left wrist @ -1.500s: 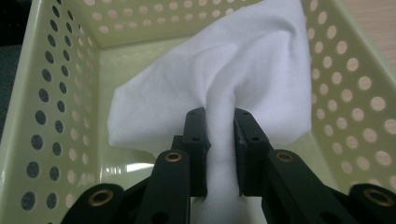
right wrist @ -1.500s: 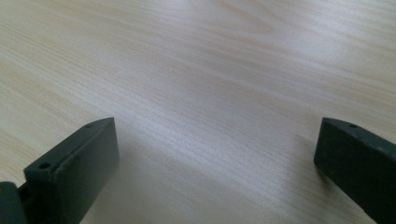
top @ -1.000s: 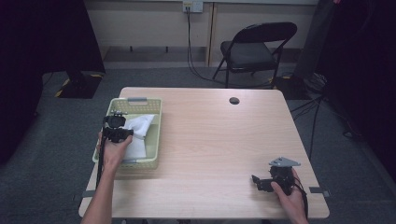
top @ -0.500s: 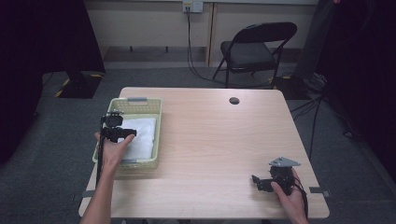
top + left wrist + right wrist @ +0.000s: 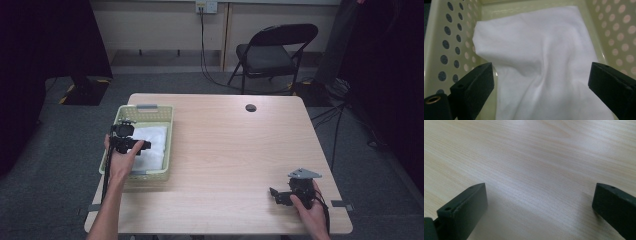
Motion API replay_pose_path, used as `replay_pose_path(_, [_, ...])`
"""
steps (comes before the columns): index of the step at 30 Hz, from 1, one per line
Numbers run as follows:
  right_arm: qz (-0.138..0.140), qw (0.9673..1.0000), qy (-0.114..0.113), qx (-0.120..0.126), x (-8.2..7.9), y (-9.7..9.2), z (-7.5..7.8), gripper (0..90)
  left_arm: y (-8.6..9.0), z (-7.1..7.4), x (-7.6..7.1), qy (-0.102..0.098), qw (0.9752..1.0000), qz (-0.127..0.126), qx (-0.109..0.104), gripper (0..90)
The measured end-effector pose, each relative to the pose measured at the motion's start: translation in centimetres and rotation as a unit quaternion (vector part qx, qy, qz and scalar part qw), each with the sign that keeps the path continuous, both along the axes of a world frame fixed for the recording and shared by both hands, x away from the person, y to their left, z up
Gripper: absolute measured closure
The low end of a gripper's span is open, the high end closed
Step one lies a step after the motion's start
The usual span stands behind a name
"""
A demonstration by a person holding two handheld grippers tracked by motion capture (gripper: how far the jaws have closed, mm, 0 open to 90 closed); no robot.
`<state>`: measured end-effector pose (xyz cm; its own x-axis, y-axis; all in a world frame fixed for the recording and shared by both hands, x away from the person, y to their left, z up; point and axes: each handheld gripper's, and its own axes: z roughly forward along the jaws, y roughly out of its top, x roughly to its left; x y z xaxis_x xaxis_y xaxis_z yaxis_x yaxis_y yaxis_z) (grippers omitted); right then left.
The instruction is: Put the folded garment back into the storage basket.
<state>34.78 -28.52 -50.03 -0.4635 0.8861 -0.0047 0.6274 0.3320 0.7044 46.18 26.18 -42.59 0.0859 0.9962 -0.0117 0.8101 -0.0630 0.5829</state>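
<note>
Left tongs (image 5: 541, 87), just released, straddle the white cloth (image 5: 536, 57); right tongs (image 5: 539, 210) gape over table (image 5: 529, 157).

White cloth (image 5: 536, 60) rumpled in perforated basket (image 5: 451, 37), between wide-apart tongs (image 5: 541, 82), just opened.

A black folding chair (image 5: 274, 52) stands behind the wooden table (image 5: 240, 160), on grey carpet (image 5: 60, 150).
</note>
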Motion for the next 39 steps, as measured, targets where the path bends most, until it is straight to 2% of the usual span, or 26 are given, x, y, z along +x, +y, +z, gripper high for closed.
replay_pose_path(3, [0.000,1.0000,0.000,0.000,0.0,0.0,0.0,0.0,0.1,0.0,-0.2,-0.004,0.9999,-0.001,-0.010,5.9])
replay_pose_path(8, [0.001,1.0000,0.000,0.000,0.0,0.0,0.0,0.0,0.0,0.1,-0.7,-0.019,0.9998,-0.003,-0.008,6.1])
replay_pose_path(14, [0.001,1.0000,0.000,0.000,0.0,0.0,0.0,0.0,0.2,0.3,-1.0,-0.022,0.9996,-0.011,-0.016,6.1])
replay_pose_path(17, [0.001,1.0000,0.000,0.000,0.0,0.0,0.0,0.0,0.2,0.3,-1.4,-0.033,0.9991,-0.025,-0.006,6.1])
replay_pose_path(19, [0.001,1.0000,0.000,0.001,0.0,0.0,0.0,0.0,0.1,0.4,-1.7,-0.044,0.9989,-0.017,0.007,6.0])
replay_pose_path(22, [0.001,1.0000,0.000,0.000,0.0,0.0,0.0,0.0,0.2,0.8,-2.0,-0.054,0.9983,-0.019,-0.011,6.1])
replay_pose_path(28, [0.001,1.0000,0.000,0.000,0.0,0.0,0.0,0.0,-0.3,1.4,-2.5,-0.073,0.9967,-0.035,0.003,6.0])
replay_pose_path(30, [0.001,1.0000,0.000,0.000,0.0,0.0,0.0,0.0,-0.5,1.5,-2.7,-0.075,0.9965,-0.036,0.012,6.0])
replay_pose_path(33, [0.001,1.0000,0.000,0.000,0.0,0.0,0.0,0.0,-0.6,1.7,-2.9,-0.075,0.9963,-0.039,0.013,6.1])
replay_pose_path(35, [0.001,1.0000,0.000,0.000,0.0,0.0,0.0,0.0,-0.7,1.9,-3.3,-0.075,0.9963,-0.042,0.000,6.1])
replay_pose_path(39, [0.001,1.0000,0.000,0.000,0.0,0.0,0.0,0.0,-1.0,2.0,-3.8,-0.076,0.9959,-0.049,-0.005,6.1])
